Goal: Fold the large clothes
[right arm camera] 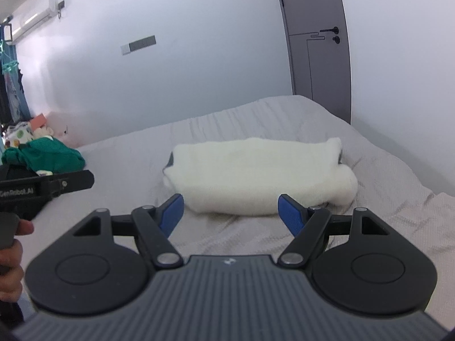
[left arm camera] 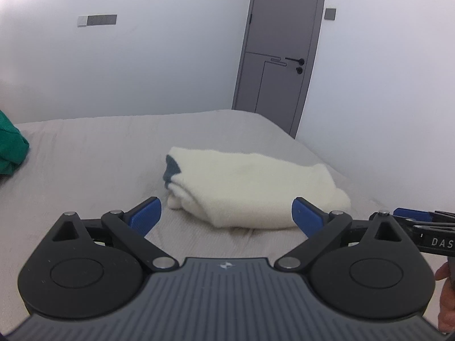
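Observation:
A cream fleece garment [left arm camera: 250, 190] lies folded into a thick bundle on the grey bed sheet [left arm camera: 85, 164], with a dark grey patch at its left end. My left gripper [left arm camera: 227, 216] hovers just in front of its near edge, jaws wide open and nothing between the blue pads. In the right wrist view the same cream bundle [right arm camera: 261, 173] lies ahead of my right gripper [right arm camera: 230, 213], which is open and empty too, short of the cloth. The right gripper shows at the left wrist view's right edge, the left gripper at the right wrist view's left edge.
A crumpled green garment [right arm camera: 48, 156] sits at the bed's far left beside soft toys [right arm camera: 25, 133]. A grey door [left arm camera: 281, 51] stands past the bed's far corner, white walls behind. A person's hand [right arm camera: 11, 253] grips the left tool's handle.

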`<state>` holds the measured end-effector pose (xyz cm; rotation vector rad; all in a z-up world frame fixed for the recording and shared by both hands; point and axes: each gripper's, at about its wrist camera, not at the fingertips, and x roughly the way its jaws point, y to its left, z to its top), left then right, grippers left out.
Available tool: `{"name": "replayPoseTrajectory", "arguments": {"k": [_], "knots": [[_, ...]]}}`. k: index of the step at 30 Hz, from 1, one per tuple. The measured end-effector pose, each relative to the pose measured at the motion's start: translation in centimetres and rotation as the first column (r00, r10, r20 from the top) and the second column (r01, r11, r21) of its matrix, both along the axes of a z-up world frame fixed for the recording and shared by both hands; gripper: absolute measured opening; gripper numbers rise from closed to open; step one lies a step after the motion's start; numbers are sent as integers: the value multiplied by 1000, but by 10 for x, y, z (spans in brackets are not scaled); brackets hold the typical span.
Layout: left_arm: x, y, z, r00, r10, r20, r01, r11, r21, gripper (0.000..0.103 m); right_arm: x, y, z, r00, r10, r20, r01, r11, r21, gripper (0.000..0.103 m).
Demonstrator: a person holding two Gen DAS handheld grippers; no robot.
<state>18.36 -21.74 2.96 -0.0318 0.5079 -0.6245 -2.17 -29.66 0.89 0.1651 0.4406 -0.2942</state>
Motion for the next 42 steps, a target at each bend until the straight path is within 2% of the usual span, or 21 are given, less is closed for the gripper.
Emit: {"name": "replayPoseTrajectory", "arguments": {"k": [14, 34, 36, 37, 42], "knots": [[2, 6, -12, 1000, -2, -29, 2, 1000, 13, 100, 2, -2, -18, 999, -16, -50, 15, 1000, -5, 75], [2, 7, -14, 999, 1, -33, 0, 1000, 17, 100, 2, -3, -10, 999, -26, -43, 23, 998, -56, 75], [2, 6, -14, 999, 2, -34, -1, 1000, 16, 101, 3, -4, -10, 999, -29, -41, 26, 998, -58, 89], [2, 6, -14, 999, 3, -33, -2, 1000, 18, 101, 3, -3, -10, 999, -30, -39, 28, 998, -59, 91], [1, 7, -15, 999, 6, -35, -5, 1000, 26, 101, 6, -4, -12, 997, -35, -62, 31, 998, -53, 92]]}}
